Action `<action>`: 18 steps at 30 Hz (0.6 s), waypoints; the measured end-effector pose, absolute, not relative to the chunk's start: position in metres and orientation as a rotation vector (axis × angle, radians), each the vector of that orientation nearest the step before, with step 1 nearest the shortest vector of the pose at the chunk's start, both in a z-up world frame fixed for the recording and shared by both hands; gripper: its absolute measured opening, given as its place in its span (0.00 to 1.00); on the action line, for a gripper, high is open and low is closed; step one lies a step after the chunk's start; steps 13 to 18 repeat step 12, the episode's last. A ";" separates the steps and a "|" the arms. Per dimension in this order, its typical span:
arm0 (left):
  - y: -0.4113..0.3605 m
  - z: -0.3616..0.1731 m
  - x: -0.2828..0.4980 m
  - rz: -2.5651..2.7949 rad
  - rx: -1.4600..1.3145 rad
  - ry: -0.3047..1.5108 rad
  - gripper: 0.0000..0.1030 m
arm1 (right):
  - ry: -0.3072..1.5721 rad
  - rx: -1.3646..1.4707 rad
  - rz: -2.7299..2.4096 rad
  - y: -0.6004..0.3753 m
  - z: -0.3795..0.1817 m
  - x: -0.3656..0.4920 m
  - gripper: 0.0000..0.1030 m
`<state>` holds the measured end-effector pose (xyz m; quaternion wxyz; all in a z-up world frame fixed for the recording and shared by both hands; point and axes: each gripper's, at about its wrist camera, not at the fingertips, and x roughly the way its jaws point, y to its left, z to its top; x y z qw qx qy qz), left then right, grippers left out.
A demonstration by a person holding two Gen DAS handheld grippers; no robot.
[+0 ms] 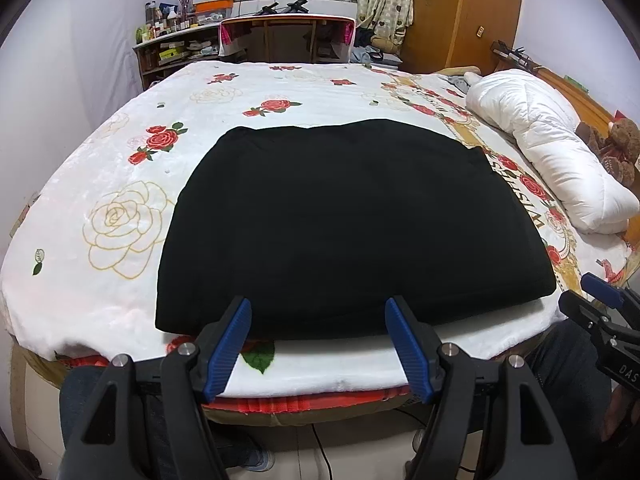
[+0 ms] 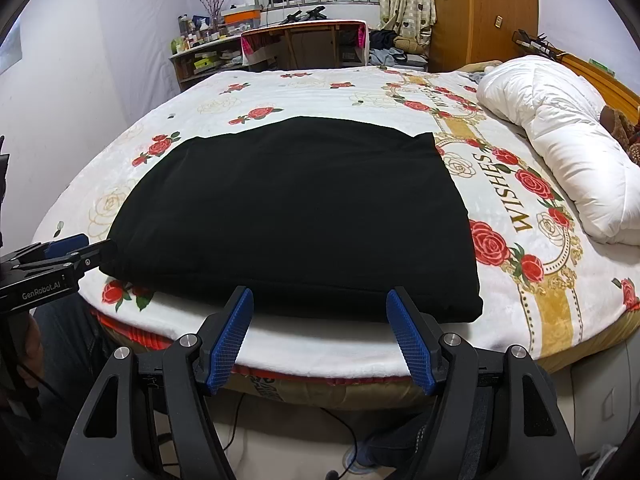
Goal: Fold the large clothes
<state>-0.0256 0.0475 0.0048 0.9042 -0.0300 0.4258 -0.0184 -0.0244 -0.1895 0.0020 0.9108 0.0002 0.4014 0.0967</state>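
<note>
A black garment [image 1: 340,224] lies folded into a flat rectangle on the rose-patterned bedspread [image 1: 120,184]; it also shows in the right wrist view [image 2: 296,212]. My left gripper [image 1: 318,308] is open and empty, held off the bed's near edge just short of the garment's near hem. My right gripper [image 2: 319,298] is open and empty, also at the near hem. The right gripper shows at the right edge of the left wrist view [image 1: 600,300]. The left gripper shows at the left edge of the right wrist view [image 2: 76,248], near the garment's left corner.
A rolled white duvet [image 1: 548,140] and a brown teddy bear [image 1: 616,144] lie along the bed's right side. A desk [image 1: 280,36] and cluttered shelves [image 1: 172,44] stand beyond the far edge. A wooden wardrobe [image 1: 464,8] is at the back right.
</note>
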 end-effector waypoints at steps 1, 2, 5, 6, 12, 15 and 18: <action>0.047 0.004 -0.025 -0.037 -0.063 0.881 0.69 | 0.828 -0.001 0.199 -0.190 0.002 -0.025 0.67; 0.047 0.004 -0.025 -0.035 -0.063 0.882 0.69 | 0.827 -0.001 0.199 -0.189 0.002 -0.025 0.67; 0.049 0.003 -0.026 -0.038 -0.077 0.884 0.70 | 0.828 0.000 0.198 -0.189 0.002 -0.025 0.67; 0.050 0.004 -0.026 -0.033 -0.078 0.881 0.70 | 0.827 0.000 0.198 -0.189 0.002 -0.025 0.67; 0.050 0.004 -0.026 -0.032 -0.078 0.876 0.69 | 0.827 0.000 0.199 -0.189 0.002 -0.024 0.67; 0.050 0.004 -0.026 -0.032 -0.078 0.876 0.69 | 0.827 0.000 0.199 -0.189 0.002 -0.024 0.67; 0.050 0.004 -0.026 -0.032 -0.078 0.876 0.69 | 0.827 0.000 0.199 -0.189 0.002 -0.024 0.67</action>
